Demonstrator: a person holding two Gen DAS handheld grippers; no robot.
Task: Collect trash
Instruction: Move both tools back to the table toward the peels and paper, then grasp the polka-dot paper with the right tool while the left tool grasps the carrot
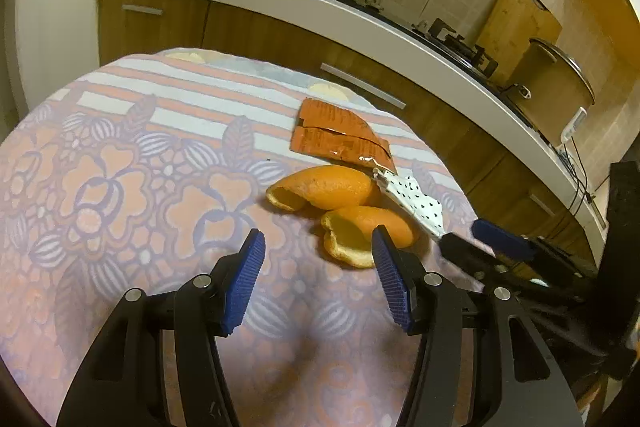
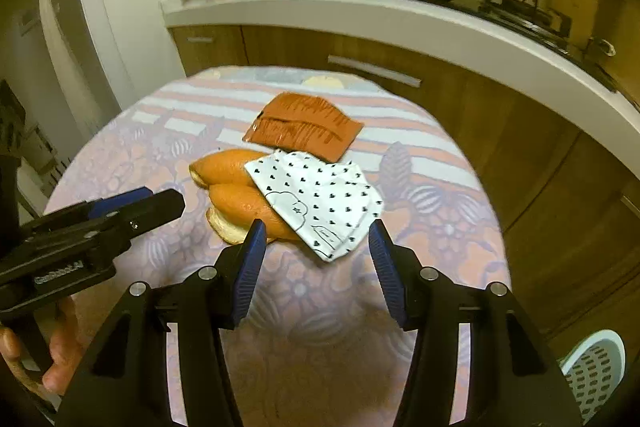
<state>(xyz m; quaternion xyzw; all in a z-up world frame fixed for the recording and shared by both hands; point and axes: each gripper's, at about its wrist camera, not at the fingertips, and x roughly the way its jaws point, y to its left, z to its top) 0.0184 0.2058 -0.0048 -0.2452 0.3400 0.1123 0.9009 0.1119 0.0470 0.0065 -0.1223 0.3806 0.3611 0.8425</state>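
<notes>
We have collected nothing yet; curled orange peels, white heart-printed wrapper and torn orange foil sachet lie at twelve o'clock; left gripper and right gripper hover spread, empty.

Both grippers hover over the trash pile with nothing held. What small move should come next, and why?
Probably ease the right gripper forward and down onto the white heart-print wrapper. Its jaws stand open, the wrapper's near corner lies just ahead between them, and it rests on top of the orange peels, so it comes off first.
</notes>
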